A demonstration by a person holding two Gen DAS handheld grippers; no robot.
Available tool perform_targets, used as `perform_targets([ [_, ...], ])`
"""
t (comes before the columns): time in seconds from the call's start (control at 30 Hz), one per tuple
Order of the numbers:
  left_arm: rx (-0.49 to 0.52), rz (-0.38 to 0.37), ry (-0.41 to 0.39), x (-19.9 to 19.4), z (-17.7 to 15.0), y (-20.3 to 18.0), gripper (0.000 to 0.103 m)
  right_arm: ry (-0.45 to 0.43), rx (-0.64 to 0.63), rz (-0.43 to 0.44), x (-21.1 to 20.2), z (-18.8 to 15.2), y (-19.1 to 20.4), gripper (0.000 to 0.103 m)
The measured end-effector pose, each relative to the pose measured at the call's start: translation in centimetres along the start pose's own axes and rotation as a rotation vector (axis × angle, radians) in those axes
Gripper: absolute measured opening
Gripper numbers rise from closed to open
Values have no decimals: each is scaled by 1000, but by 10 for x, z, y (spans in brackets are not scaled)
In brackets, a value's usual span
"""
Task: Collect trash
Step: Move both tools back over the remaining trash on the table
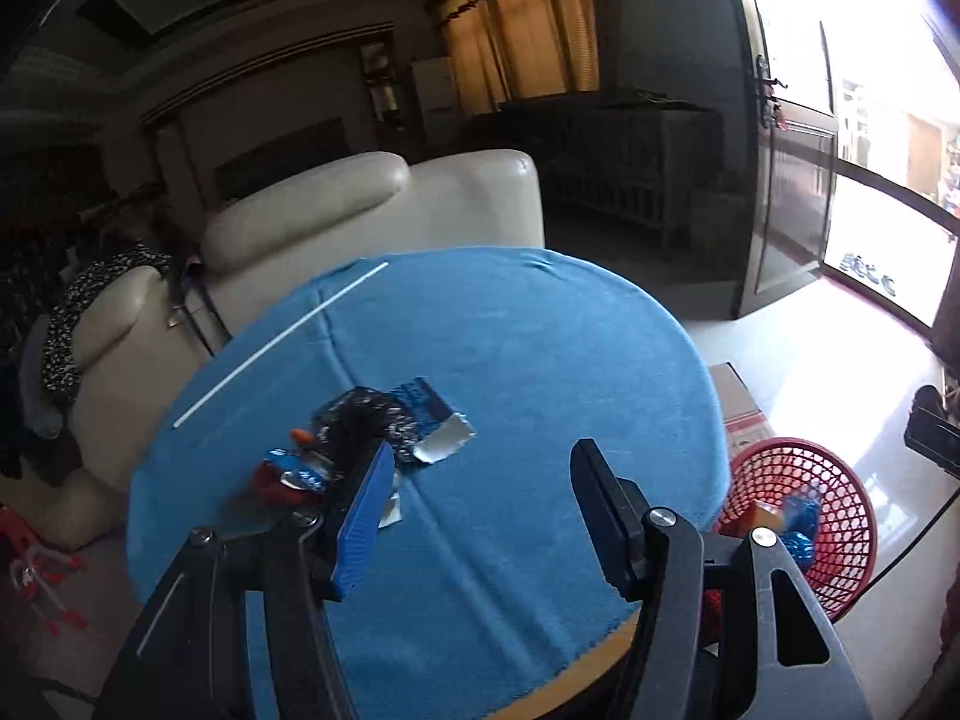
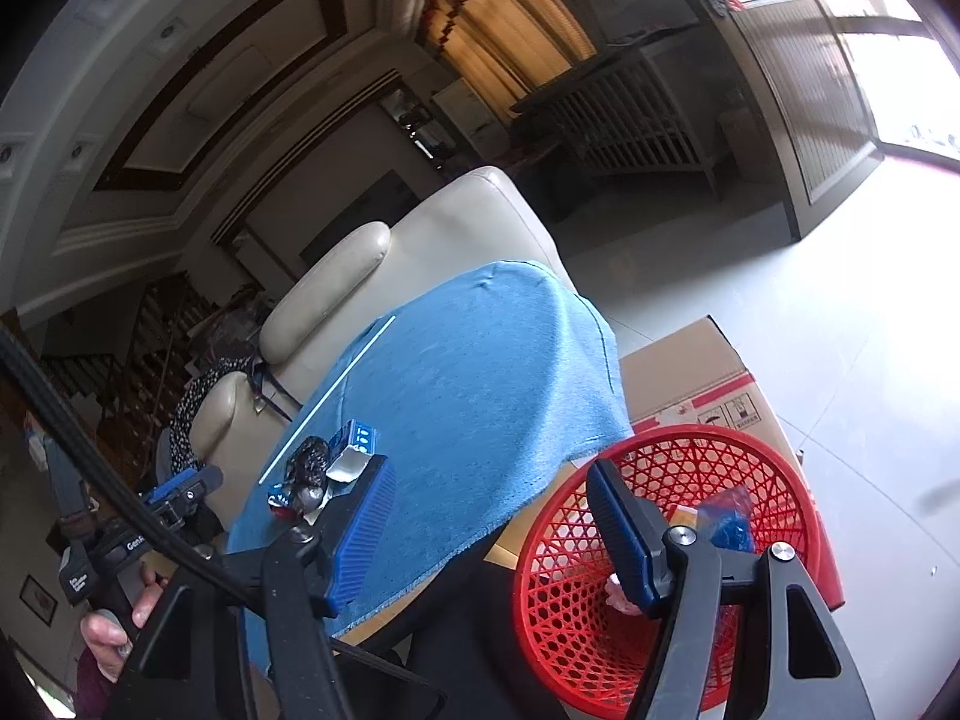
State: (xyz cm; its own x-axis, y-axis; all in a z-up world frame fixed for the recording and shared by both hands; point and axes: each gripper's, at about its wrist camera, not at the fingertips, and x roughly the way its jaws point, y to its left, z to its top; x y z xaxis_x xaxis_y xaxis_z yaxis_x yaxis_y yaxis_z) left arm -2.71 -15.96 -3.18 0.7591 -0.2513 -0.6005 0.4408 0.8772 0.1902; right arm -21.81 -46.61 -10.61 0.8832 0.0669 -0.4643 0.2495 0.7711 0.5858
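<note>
With both the left gripper [image 1: 480,480] and right gripper [image 2: 486,516] spread and empty, the crumpled foil wrappers [image 1: 366,426] on the blue-clothed worktop [image 1: 510,330] could slip or scatter short of the red mesh basket [image 2: 660,540].

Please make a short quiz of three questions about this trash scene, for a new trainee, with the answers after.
1. True or false: the red basket already holds some trash.
2. Multiple choice: where does the heap of wrappers lie? A) in the basket B) on the blue cloth of the table C) on the cardboard box
3. Fill in the missing word: the left gripper and the right gripper both stand ____ and hold nothing.

Key
1. True: a blue wrapper lies inside it.
2. B, near the white straw.
3. open
</note>
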Motion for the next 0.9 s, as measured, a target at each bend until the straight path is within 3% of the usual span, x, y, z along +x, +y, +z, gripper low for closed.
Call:
perform_targets([
  [0.47, -108, 115, -8, -7, -6, 55, 63, -2, -161, 8, 0, -8, 37, 70],
  [0.9, -138, 156, -17, -9, -10, 74, 63, 15, -213, 18, 4, -14, 50, 70],
])
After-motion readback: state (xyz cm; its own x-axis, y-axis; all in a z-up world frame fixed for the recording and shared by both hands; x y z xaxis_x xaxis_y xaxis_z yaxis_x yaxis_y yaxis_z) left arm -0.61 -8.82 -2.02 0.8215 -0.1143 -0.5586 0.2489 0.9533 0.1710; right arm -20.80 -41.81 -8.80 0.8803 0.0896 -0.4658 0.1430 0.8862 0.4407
